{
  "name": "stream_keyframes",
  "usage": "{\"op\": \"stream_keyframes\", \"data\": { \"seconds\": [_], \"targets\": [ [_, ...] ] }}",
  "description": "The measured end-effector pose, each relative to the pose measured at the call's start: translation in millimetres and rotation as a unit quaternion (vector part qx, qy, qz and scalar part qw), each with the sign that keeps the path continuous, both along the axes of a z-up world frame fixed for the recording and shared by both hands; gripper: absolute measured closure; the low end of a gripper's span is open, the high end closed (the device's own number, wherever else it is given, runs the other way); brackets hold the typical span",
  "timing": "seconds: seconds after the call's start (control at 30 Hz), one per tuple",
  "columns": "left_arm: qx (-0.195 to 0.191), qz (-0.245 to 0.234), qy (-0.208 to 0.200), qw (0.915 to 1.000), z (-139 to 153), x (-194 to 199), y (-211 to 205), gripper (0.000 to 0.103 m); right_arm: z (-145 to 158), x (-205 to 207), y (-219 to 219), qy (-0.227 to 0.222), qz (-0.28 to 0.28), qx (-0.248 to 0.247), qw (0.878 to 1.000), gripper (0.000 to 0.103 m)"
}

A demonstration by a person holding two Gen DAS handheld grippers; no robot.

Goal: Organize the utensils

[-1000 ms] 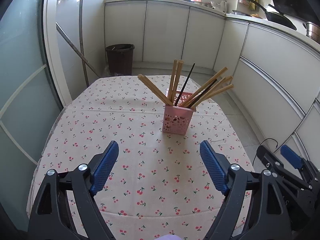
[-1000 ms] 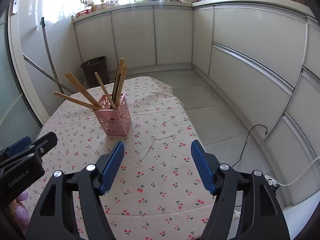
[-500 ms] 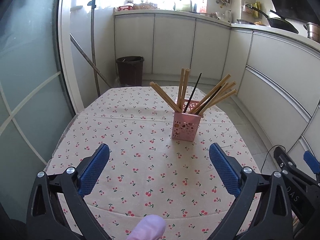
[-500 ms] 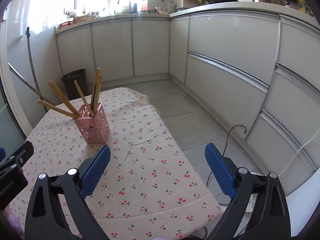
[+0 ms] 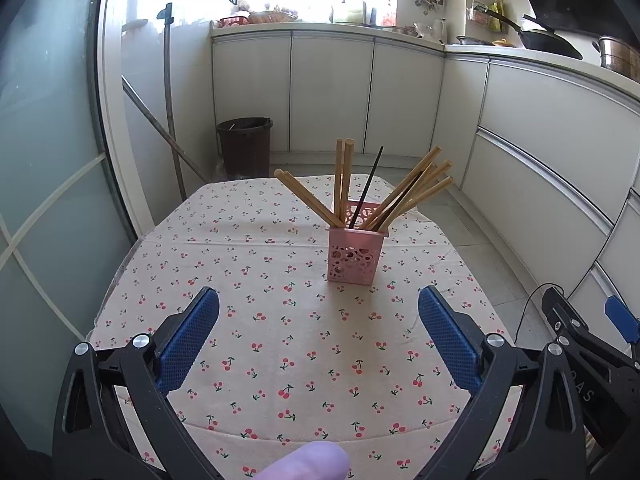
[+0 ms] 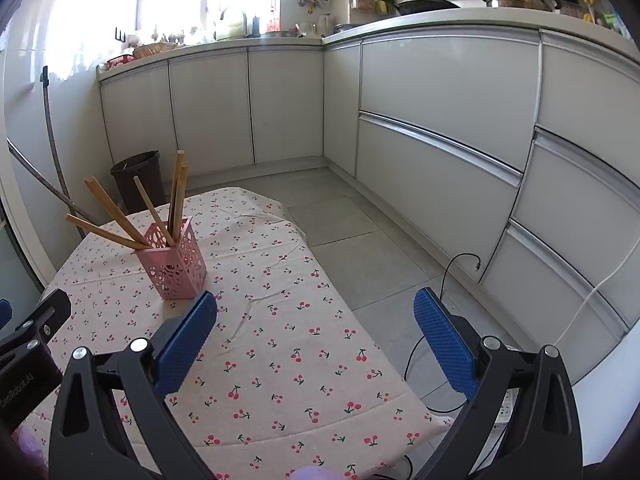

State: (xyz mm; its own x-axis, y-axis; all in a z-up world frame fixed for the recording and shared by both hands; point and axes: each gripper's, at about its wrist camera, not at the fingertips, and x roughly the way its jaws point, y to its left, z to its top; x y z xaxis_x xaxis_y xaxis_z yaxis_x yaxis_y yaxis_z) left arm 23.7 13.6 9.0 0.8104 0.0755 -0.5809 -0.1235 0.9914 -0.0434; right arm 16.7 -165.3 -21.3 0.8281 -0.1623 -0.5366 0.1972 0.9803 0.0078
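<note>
Chopsticks [image 5: 404, 196] beyond left claw [image 5: 318, 334].

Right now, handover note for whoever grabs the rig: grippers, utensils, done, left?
Left gripper: open, empty, hovering over the cherry-print tablecloth.
Right gripper: open, empty, near the table's right edge.
Pink perforated plastic holder stands upright mid-table, apart from both grippers.
Wooden chopsticks and one thin black stick are in it, splayed.
Done: all visible utensils sit in the holder. Left: nothing loose in view.
</note>
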Motion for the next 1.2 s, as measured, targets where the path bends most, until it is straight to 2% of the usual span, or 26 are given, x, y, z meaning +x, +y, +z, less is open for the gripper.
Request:
{"op": "stream_keyframes", "data": {
  "seconds": [1.2],
  "targets": [
    [-0.009,0.006,0.026,0.9996,-8.5,7.5,1.9,0.007,-7.5,1.7,0.5,0.012,0.0,0.009,1.0,0.007]
  ]
}}
